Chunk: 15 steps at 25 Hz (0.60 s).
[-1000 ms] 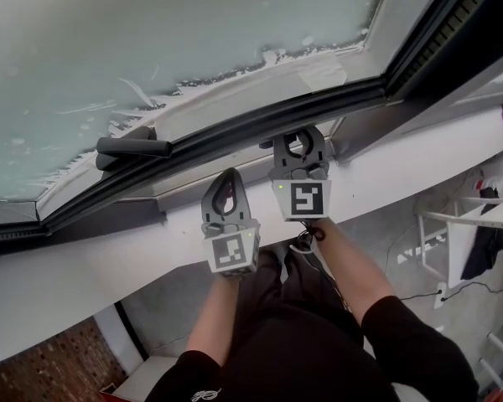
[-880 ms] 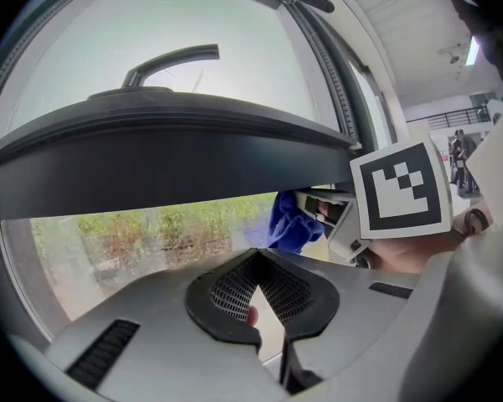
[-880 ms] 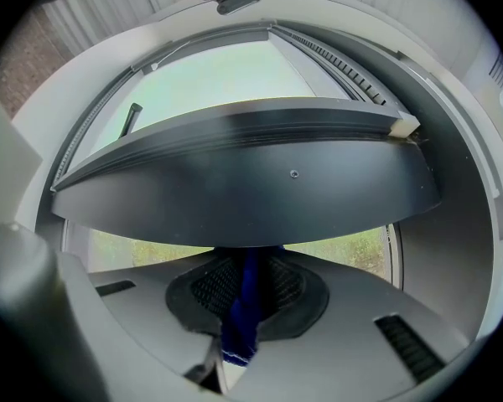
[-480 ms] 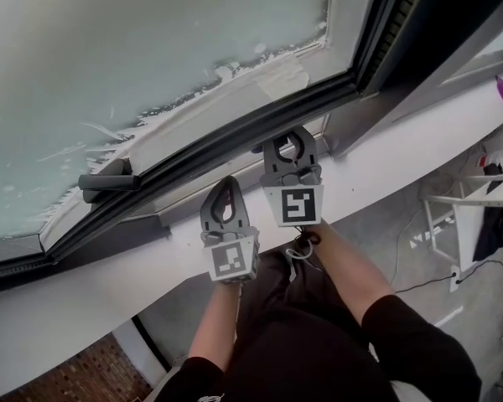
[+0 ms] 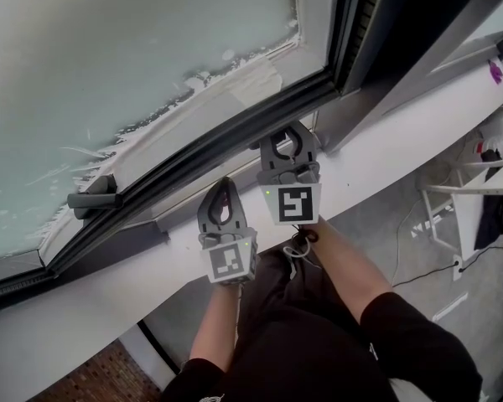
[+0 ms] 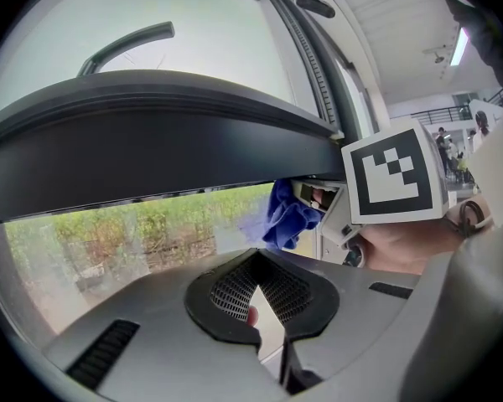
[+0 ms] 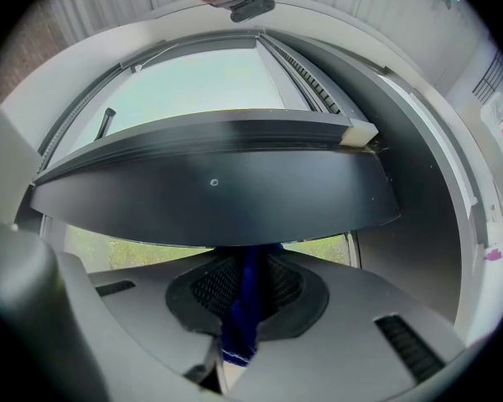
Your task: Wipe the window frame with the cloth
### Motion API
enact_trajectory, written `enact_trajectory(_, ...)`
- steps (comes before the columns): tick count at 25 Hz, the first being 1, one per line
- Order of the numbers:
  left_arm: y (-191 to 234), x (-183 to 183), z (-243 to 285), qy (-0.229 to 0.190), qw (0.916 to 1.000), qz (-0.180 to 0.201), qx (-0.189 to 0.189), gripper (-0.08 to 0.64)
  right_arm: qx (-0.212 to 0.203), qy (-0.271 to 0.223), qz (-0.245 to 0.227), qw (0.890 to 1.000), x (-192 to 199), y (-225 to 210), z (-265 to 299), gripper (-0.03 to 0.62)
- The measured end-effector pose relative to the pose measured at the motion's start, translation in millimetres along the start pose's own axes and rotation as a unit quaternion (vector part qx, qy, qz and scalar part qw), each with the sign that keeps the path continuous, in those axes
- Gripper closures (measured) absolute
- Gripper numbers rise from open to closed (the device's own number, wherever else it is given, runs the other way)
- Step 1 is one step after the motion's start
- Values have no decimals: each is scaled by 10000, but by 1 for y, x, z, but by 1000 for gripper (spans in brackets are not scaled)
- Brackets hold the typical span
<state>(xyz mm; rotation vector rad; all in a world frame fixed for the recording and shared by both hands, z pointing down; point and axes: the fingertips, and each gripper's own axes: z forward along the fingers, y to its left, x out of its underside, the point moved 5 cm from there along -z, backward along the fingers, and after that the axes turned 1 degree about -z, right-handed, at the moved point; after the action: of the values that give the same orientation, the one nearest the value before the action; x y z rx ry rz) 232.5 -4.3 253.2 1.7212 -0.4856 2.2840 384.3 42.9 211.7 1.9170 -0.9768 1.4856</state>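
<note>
Right gripper (image 7: pixel 250 266) is clamping the blue cloth (image 7: pixel 239 333): jaws are closing on it, with fabric running up between the pads to the lower edge of the dark window frame (image 7: pixel 218 191). From the left gripper view the cloth (image 6: pixel 289 216) is bunching just under that same rail, in front of the right gripper's marker cube (image 6: pixel 394 174). In the head view the cloth is hiding behind the gripper body.

Left gripper (image 6: pixel 253 265) is sitting with its jaws together and nothing between them, only a sliver of a finger showing through the gap below the tips. It's just beside the right one, lower on the white sill (image 5: pixel 84 283).

Head view: right gripper (image 5: pixel 289 139) is nosing against the frame's bottom rail (image 5: pixel 193 162), and left gripper (image 5: pixel 224 189) is stopping short of it.

Obstructions: the rail is blocking most of the forward view in both gripper views. The window handle (image 5: pixel 90 201) is sticking out of the sash, well apart to the left. Frosted glass (image 5: pixel 109 48) is above. A white rack (image 5: pixel 478 203) and a floor cable (image 5: pixel 419 275) are down at the right.
</note>
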Motion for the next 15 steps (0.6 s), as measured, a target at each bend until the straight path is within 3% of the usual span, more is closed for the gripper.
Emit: enact_trajectory(15, -8, 4, 3, 75, 9999, -58, 66, 555, 597, 173, -241, 9978, 4, -31, 2, 558)
